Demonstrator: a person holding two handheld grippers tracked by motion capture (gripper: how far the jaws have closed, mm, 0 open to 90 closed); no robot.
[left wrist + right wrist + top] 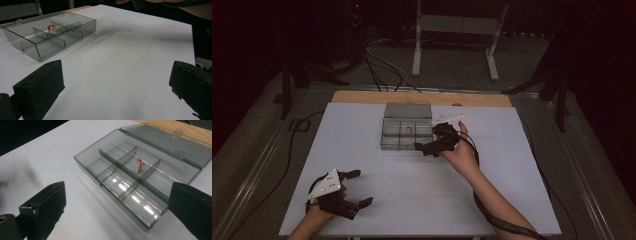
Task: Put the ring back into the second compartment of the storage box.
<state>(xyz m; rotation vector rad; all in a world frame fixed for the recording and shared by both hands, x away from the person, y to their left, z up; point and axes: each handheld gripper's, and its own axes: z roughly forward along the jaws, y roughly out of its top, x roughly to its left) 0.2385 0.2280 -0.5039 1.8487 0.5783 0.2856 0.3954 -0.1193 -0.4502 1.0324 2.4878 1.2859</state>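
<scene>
The right gripper [428, 146] hangs just off the near right corner of the clear compartment box [407, 132], its 2 jaws wide apart with nothing between them. In the right gripper view those jaws frame the box from either side, and the right-hand jaw is cut off by the frame edge, while the box's near corner runs blurred and washed with glare. The person's right hand [460, 152] is wrapped around the gripper body, so much of the tool is hidden in the high view.

The box sits open on the white table [377, 200], its lid [408, 110] folded back flat toward the wooden strip [362, 96] at the far edge. Inside, a small red and white Santa figure [139, 165] lies in a middle compartment of the back row; its details are too small to read.

The left gripper [362, 187] rests well apart from the box, near the front left of the table, jaws likewise spread and empty. A grey plate [326, 184] covers its top, and the left hand [314, 217] behind it is cut off by the bottom edge.
</scene>
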